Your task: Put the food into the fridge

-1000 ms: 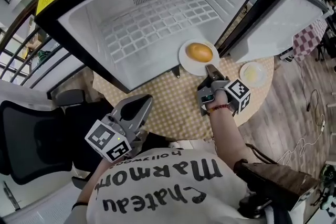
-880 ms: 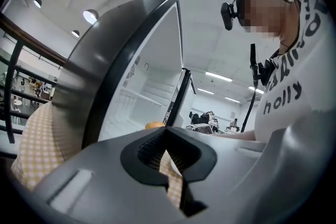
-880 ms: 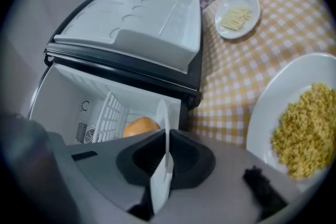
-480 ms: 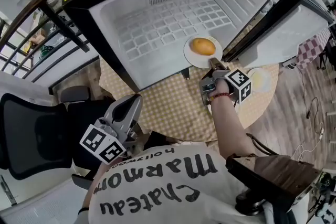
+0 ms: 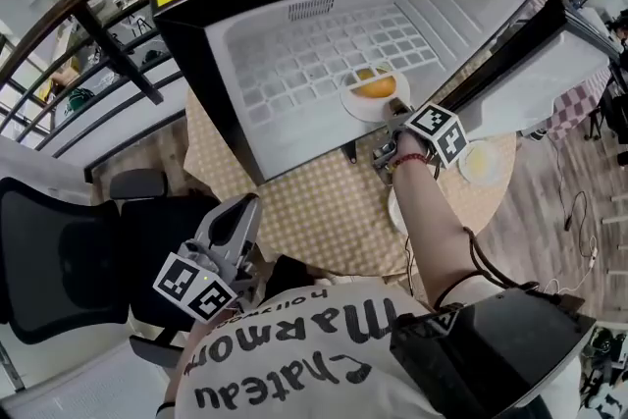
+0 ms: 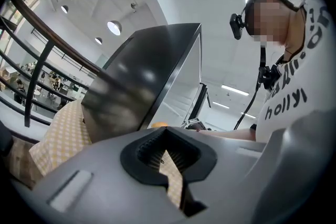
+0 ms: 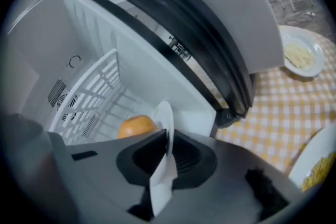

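A white plate (image 5: 365, 101) with an orange-brown bun (image 5: 373, 83) hangs over the wire shelf (image 5: 294, 64) inside the open fridge. My right gripper (image 5: 392, 116) is shut on the plate's near rim. In the right gripper view the rim (image 7: 164, 118) stands edge-on between the jaws of the right gripper (image 7: 165, 157), with the bun (image 7: 136, 126) just beyond. My left gripper (image 5: 234, 229) hangs low by the person's torso, away from the fridge. The left gripper (image 6: 170, 176) is shut, with nothing in it.
The fridge door (image 5: 549, 64) stands open to the right. On the yellow checked table (image 5: 314, 201) sit a plate of pale food (image 5: 478, 162) and another plate (image 5: 395, 209), half hidden by the arm. A black office chair (image 5: 59, 260) is at the left.
The right gripper has carried the plate with the bun forward, from the fridge's front edge to over the wire shelf. The left gripper has stayed low by the torso.
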`<state>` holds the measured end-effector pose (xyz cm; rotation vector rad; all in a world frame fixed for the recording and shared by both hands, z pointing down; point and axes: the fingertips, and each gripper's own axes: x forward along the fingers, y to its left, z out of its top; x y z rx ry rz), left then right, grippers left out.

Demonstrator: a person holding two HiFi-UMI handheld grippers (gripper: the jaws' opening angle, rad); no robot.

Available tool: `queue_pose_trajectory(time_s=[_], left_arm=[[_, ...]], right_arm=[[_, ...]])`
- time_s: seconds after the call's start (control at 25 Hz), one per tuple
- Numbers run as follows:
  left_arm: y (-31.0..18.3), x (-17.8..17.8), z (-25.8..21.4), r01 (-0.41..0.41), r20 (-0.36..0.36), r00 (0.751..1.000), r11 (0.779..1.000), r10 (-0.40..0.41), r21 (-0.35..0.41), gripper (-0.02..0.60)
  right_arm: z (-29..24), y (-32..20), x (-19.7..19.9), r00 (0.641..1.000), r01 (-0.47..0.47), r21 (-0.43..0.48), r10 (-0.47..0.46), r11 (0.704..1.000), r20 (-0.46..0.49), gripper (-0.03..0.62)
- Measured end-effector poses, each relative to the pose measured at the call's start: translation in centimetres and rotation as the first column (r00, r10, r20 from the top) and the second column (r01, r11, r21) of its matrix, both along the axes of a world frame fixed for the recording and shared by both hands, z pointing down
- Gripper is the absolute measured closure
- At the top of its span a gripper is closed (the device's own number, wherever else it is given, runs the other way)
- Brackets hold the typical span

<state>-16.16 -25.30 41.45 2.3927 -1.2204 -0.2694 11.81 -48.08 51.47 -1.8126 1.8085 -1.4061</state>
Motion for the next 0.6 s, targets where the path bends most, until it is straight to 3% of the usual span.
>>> queue_pose_trajectory(time_s=[0.16, 0.36, 0.6], left_arm=[[-0.1, -0.4, 0.0, 0.013, -0.017, 1.000, 1.000, -0.013, 0.006, 0.580], [0.3, -1.3, 0.4, 0.041, -0.039, 0.998, 0.999, -0.041, -0.006, 0.580], [1.0, -2.5, 0.0, 0.084, -0.043, 0.996, 0.996, -0.083, 0.008, 0.580]], right_arm=[[-0.3, -1.8, -0.4, 0.992, 0.055, -0.012, -0.056, 0.998, -0.113, 0.559], [0.1, -3.1, -1.2, 0.976, 0.110, -0.026, -0.113, 0.994, -0.184, 0.543], [-0.2, -3.9, -1.7, 0.936, 0.180, -0.038, -0.183, 0.983, -0.299, 0.522]])
